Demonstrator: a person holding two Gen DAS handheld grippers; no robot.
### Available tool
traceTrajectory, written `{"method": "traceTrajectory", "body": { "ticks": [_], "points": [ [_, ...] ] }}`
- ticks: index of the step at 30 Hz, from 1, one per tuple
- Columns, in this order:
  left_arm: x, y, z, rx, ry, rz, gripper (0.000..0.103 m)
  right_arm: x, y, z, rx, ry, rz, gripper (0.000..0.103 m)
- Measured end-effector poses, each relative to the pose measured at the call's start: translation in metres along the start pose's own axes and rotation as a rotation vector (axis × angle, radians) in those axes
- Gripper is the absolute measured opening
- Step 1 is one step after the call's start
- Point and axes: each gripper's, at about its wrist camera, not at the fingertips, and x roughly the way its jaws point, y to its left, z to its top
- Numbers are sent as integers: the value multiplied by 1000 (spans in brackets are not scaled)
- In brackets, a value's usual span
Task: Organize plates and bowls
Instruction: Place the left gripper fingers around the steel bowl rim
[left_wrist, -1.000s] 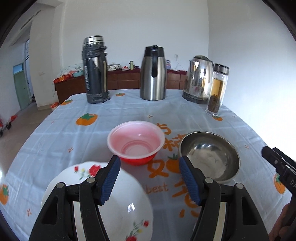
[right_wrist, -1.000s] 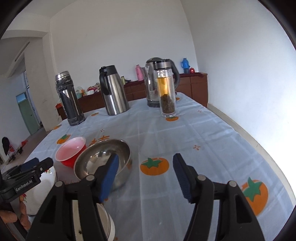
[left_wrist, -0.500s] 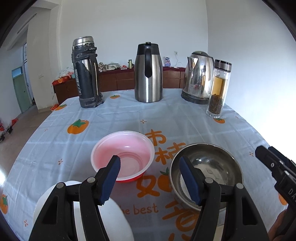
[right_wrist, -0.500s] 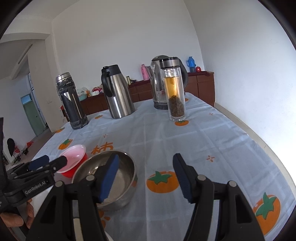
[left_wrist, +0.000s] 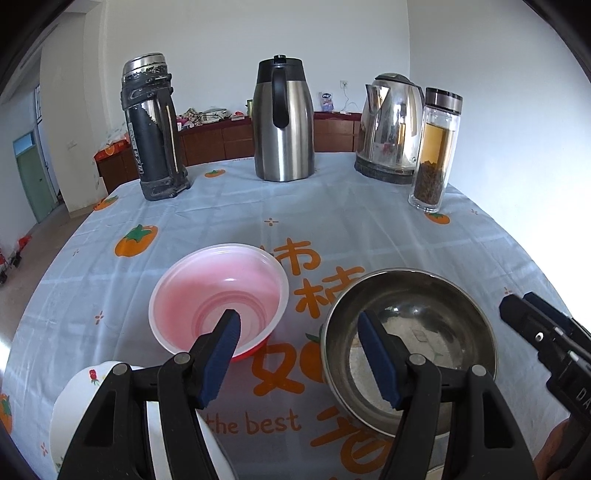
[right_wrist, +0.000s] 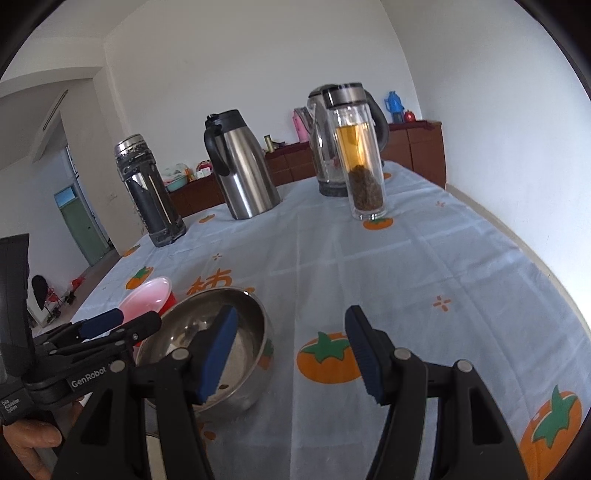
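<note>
A pink plastic bowl (left_wrist: 221, 291) sits on the tablecloth with a steel bowl (left_wrist: 410, 339) to its right. A white flowered plate (left_wrist: 85, 398) lies at the near left, partly under my left gripper. My left gripper (left_wrist: 299, 350) is open and empty, hovering between the pink and steel bowls. My right gripper (right_wrist: 291, 350) is open and empty, its left finger over the steel bowl (right_wrist: 243, 332). The pink bowl (right_wrist: 147, 295) and the left gripper (right_wrist: 110, 328) also show in the right wrist view.
At the table's far side stand a black flask (left_wrist: 153, 129), a steel carafe (left_wrist: 282, 118), an electric kettle (left_wrist: 391, 129) and a glass tea bottle (left_wrist: 434, 151). The right gripper (left_wrist: 546, 343) shows at the right edge. The table edge (right_wrist: 535, 258) runs along the right.
Both grippers have moved forward and lower over the table. The bowls now lie closer under the fingers and less of the white plate shows. Both grippers stayed open.
</note>
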Motion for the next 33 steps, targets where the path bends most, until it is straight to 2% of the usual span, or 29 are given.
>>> {"method": "traceTrajectory", "body": {
  "ticks": [4, 10, 19, 25, 30, 33],
  "points": [
    [6, -1, 1, -13, 27, -23, 68, 5, 3, -2, -11, 22, 12, 63],
    [11, -5, 0, 1, 40, -13, 68, 11, 4, -4, -19, 46, 1, 63],
    [17, -7, 2, 19, 67, -20, 68, 24, 5, -6, -13, 92, 12, 58],
    [25, -7, 3, 14, 104, -34, 68, 31, 7, -6, -13, 116, 14, 53],
    [30, -9, 2, 10, 141, -79, 68, 36, 8, -8, -13, 137, 6, 43],
    [32, -7, 4, 6, 149, -87, 66, 37, 7, -8, -8, 143, 15, 40]
  ]
}}
